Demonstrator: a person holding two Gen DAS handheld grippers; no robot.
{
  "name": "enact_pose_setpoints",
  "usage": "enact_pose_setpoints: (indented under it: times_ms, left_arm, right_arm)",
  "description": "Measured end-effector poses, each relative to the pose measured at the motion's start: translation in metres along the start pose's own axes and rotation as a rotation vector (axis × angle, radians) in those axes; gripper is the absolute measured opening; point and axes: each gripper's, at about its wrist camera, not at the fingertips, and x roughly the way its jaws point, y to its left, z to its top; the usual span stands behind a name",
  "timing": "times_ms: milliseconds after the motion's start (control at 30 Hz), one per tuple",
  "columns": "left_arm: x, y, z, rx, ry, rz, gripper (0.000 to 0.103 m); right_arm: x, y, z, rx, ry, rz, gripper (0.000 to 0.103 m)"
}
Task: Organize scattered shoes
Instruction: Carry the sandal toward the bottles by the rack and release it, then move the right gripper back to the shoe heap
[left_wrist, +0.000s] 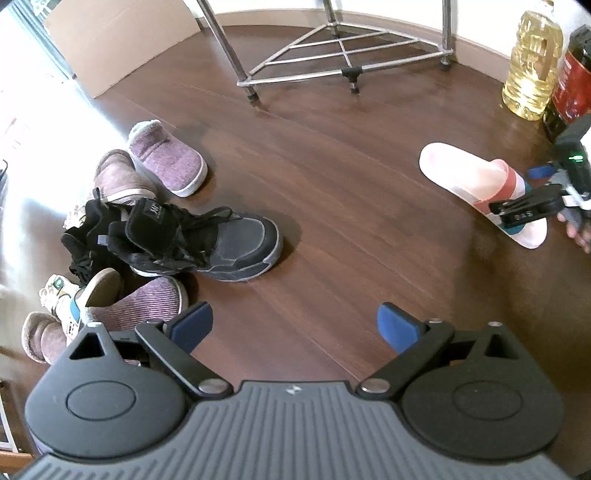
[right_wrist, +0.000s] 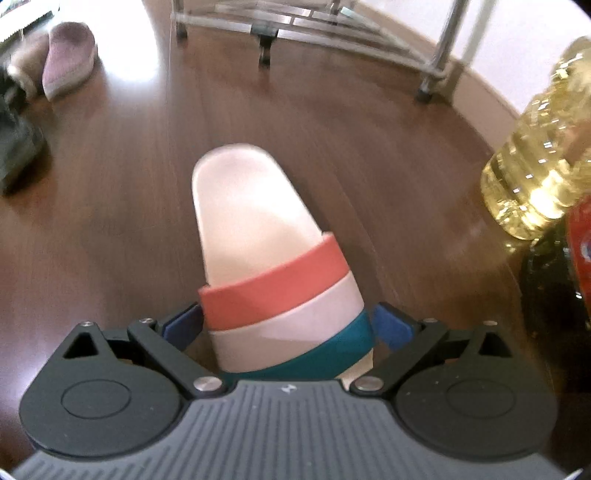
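A white slide sandal (right_wrist: 243, 206) with a coral, white and teal strap lies on the dark wood floor. My right gripper (right_wrist: 288, 325) is open, and its blue pads (right_wrist: 391, 325) stand on either side of the strap end. The left wrist view shows the same slide (left_wrist: 465, 173) at the right, with the right gripper (left_wrist: 517, 216) over its strap. My left gripper (left_wrist: 295, 326) is open over bare floor with nothing between its fingers. To its left is a pile of shoes: a black and grey sneaker (left_wrist: 229, 243), purple slippers (left_wrist: 170, 158) and a white sneaker (left_wrist: 62, 306).
A metal rack base (left_wrist: 332, 48) stands at the back with cardboard (left_wrist: 118, 40) beside it. A yellow oil bottle (right_wrist: 543, 173) and a dark bottle with a red label (right_wrist: 569, 295) stand close to the right of the slide. A purple slipper (right_wrist: 68, 59) lies far left.
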Motion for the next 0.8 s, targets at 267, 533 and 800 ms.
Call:
enact_pose_setpoints:
  times_ms: [267, 533, 800]
  left_arm:
    - [-0.025, 0.007, -0.006, -0.058, -0.024, -0.021, 0.098]
    - [-0.081, 0.031, -0.009, -0.152, -0.097, -0.063, 0.098]
    - [-0.122, 0.088, -0.087, -0.295, -0.005, 0.037, 0.098]
  right_arm:
    - [-0.092, 0.053, -0.006, 0.007, 0.054, -0.057, 0.100]
    - [-0.179, 0.072, 0.005, 0.008, -0.047, -0.058, 0.101]
    - [-0.230, 0.091, 0.019, -0.025, -0.188, 0.057, 0.102]
